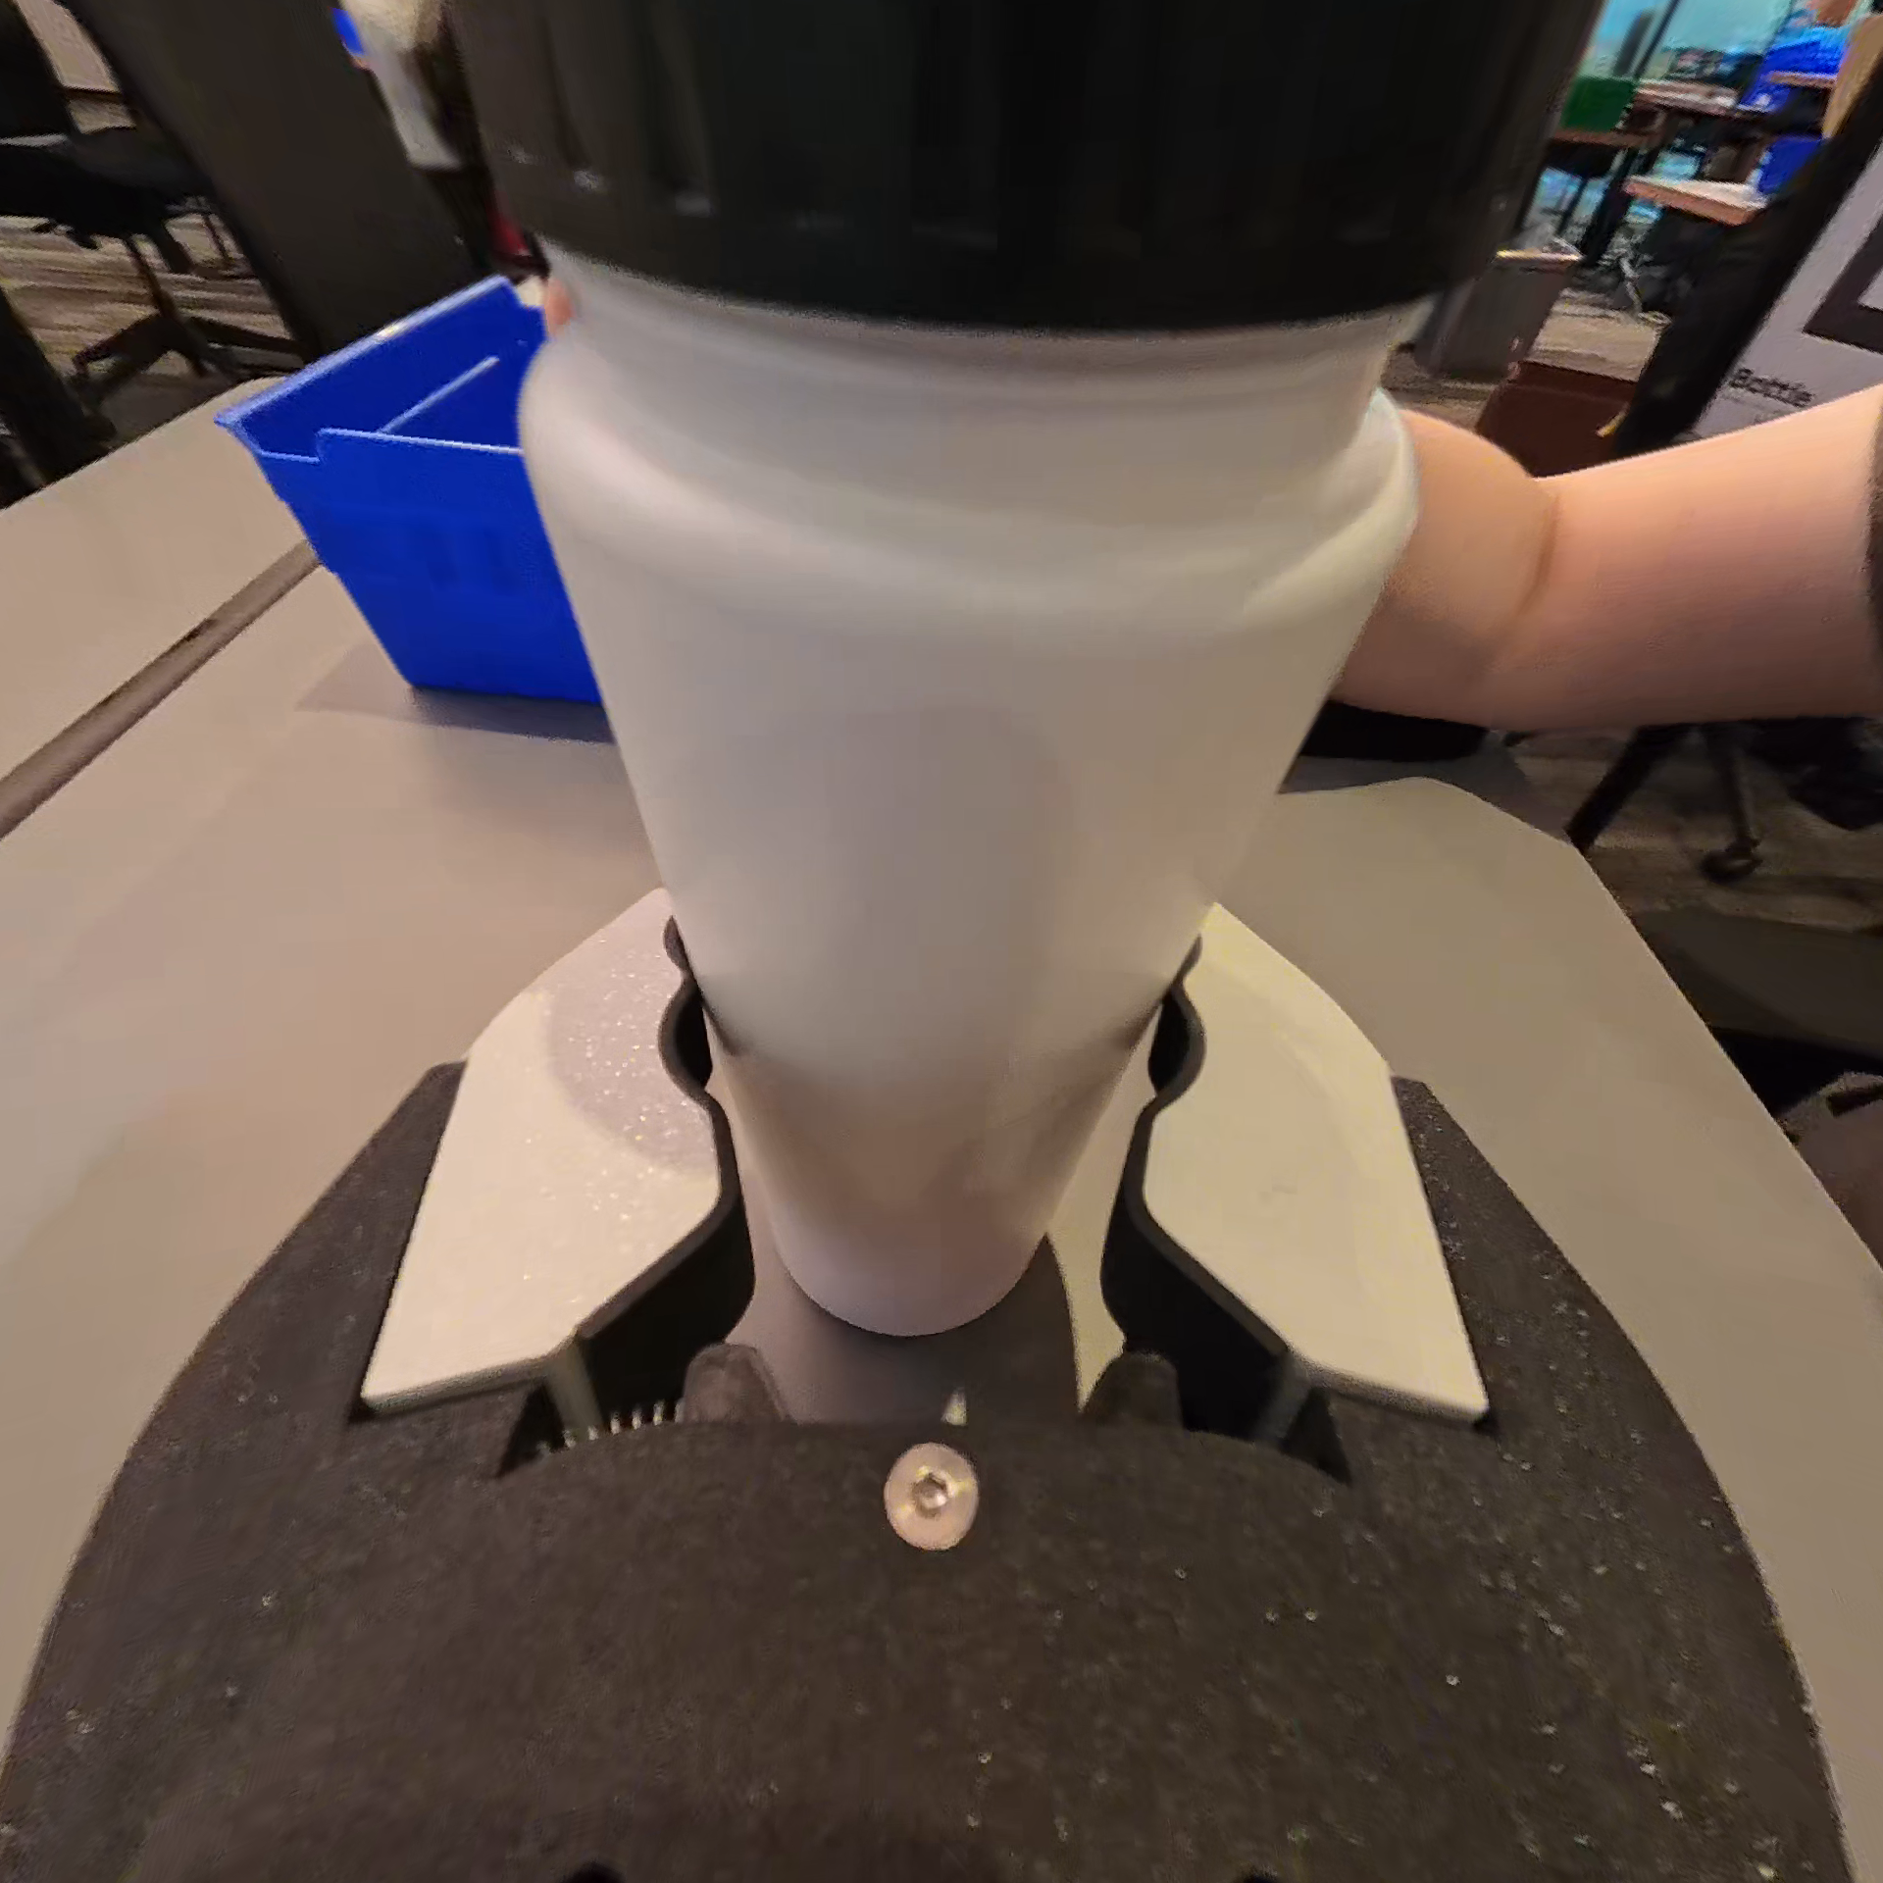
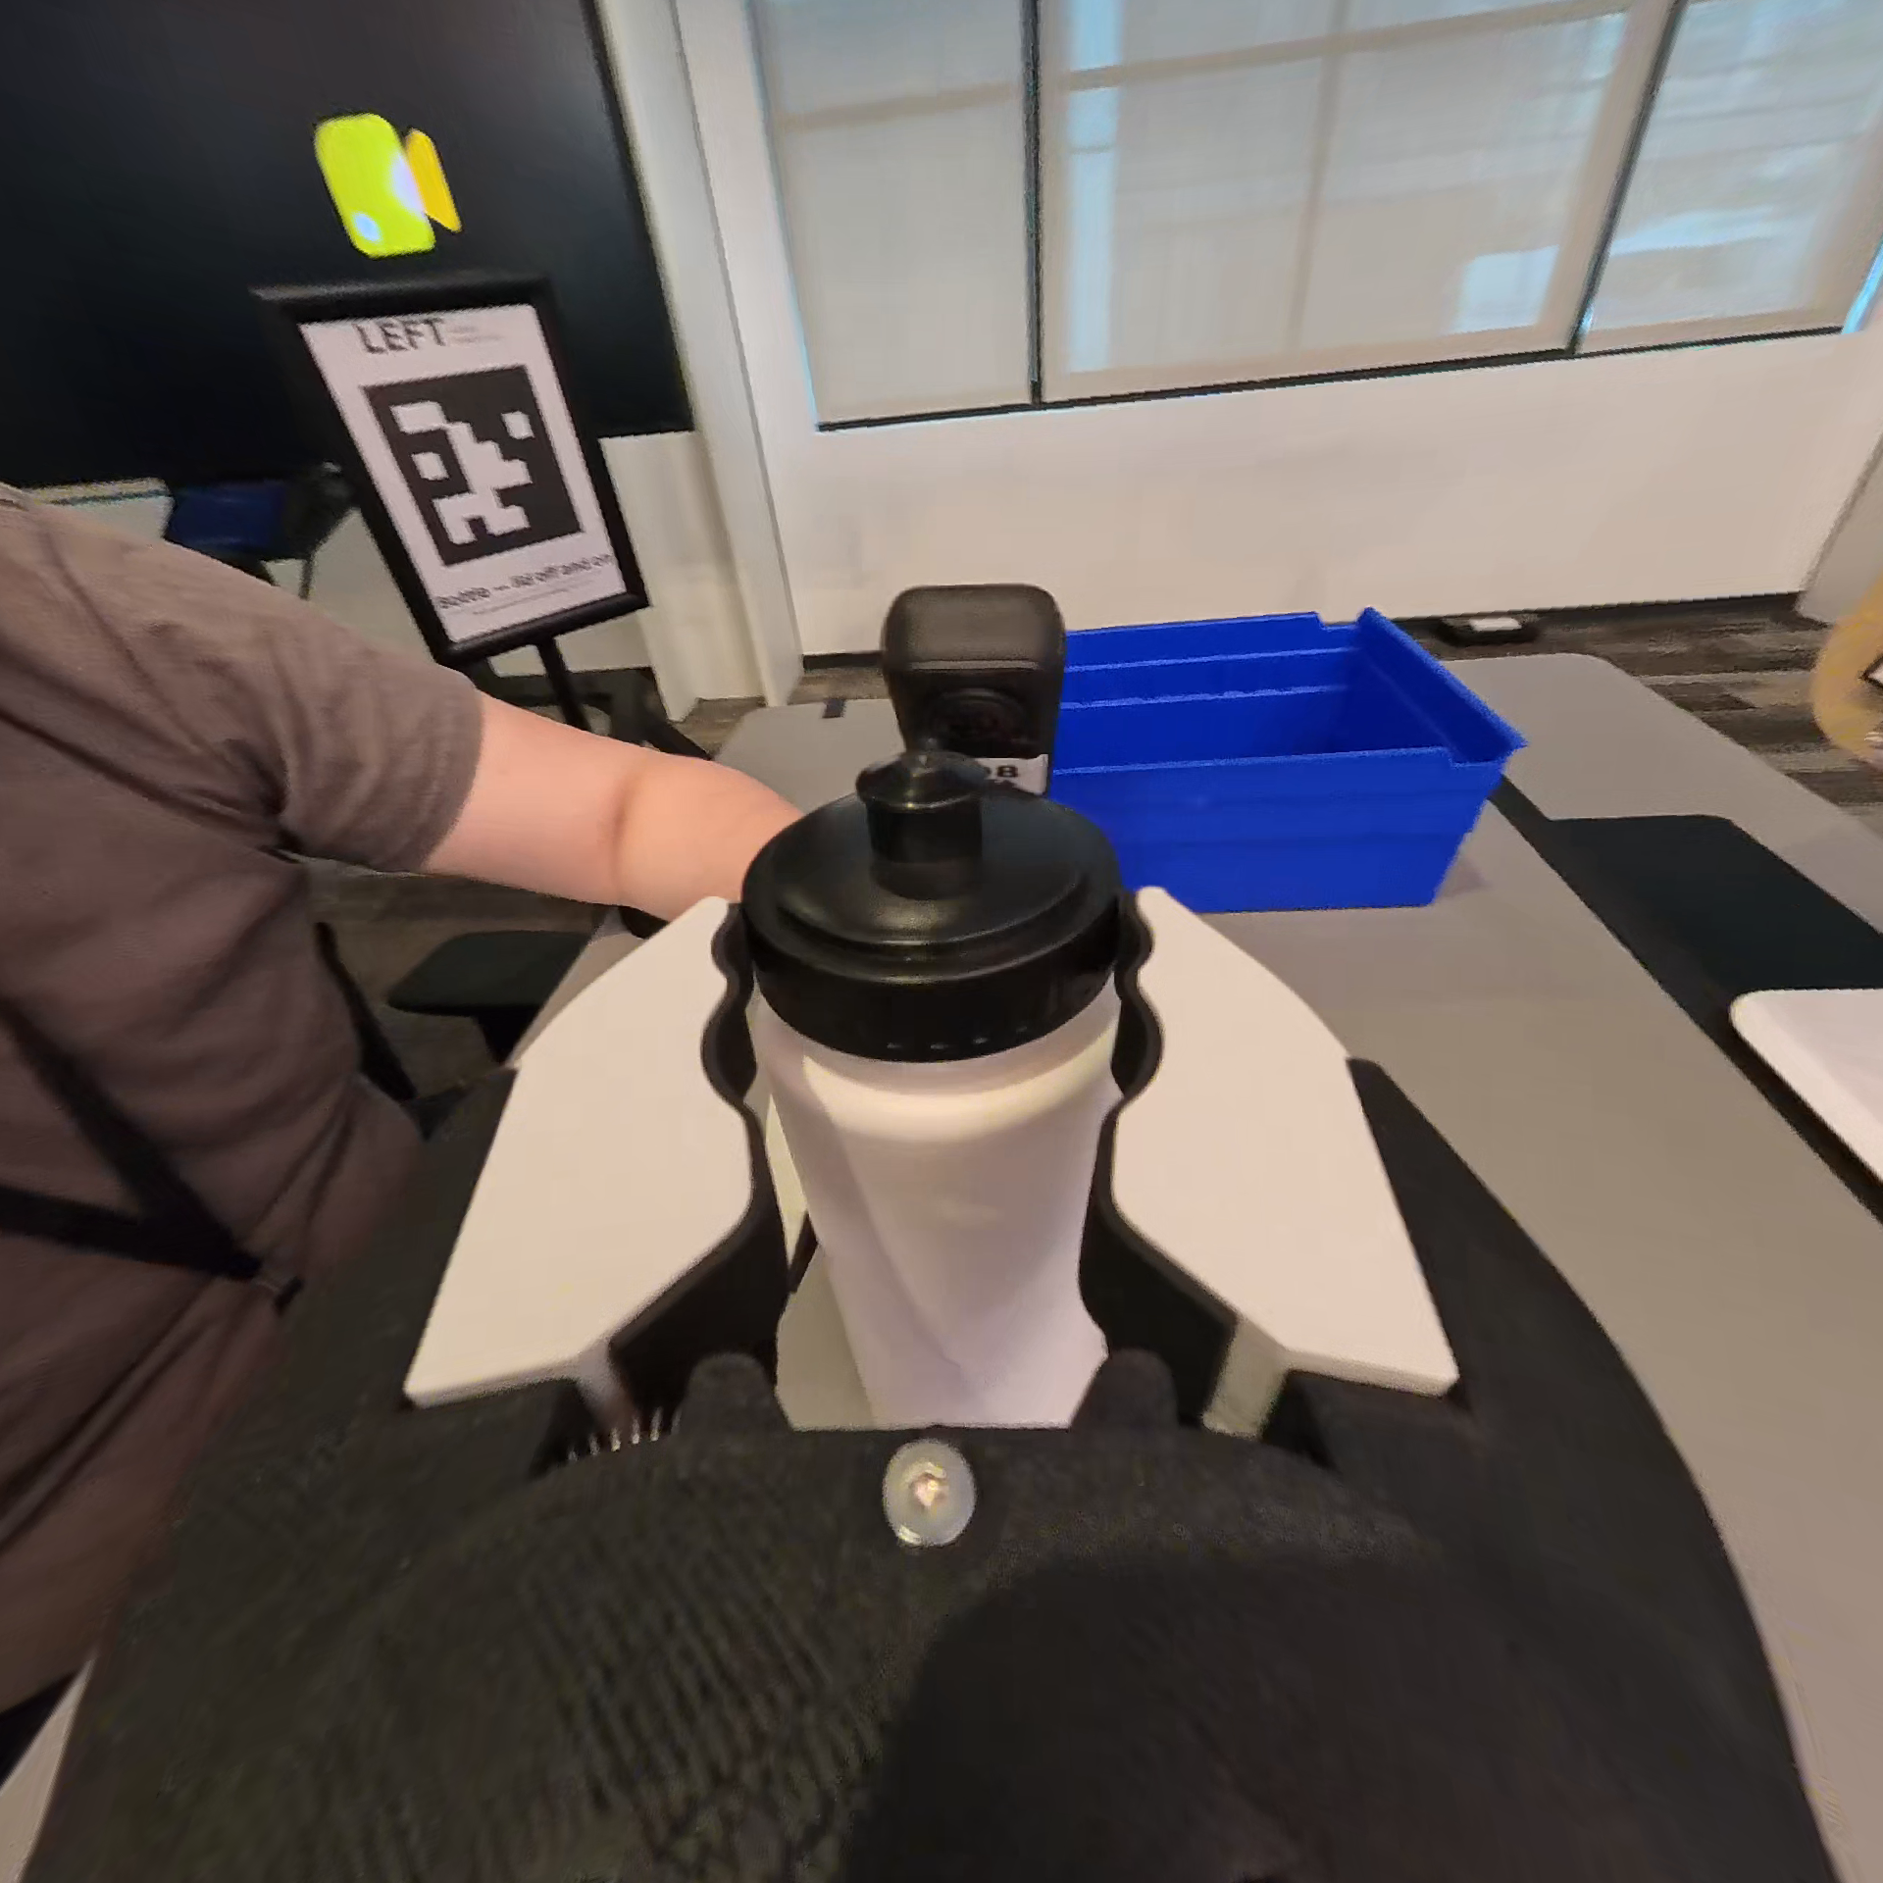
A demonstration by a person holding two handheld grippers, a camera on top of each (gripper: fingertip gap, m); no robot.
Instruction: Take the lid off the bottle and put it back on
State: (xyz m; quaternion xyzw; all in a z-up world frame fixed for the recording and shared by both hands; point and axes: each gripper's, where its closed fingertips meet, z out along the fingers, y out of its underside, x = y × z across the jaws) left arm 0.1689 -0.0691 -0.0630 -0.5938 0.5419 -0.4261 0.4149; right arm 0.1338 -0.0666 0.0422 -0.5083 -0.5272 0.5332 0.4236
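Clamping both ends at once, we've got the left gripper (image 1: 932, 1029) closed around the lower body of the white bottle (image 1: 948, 764), which stands upright on the grey table (image 1: 234, 917), and the right gripper (image 2: 929, 953) pinching the black lid (image 2: 922, 943) up top. We'd keep the body grip firm, twist only the lid, stay level. Behind it sits the blue bin (image 2: 1274, 774).
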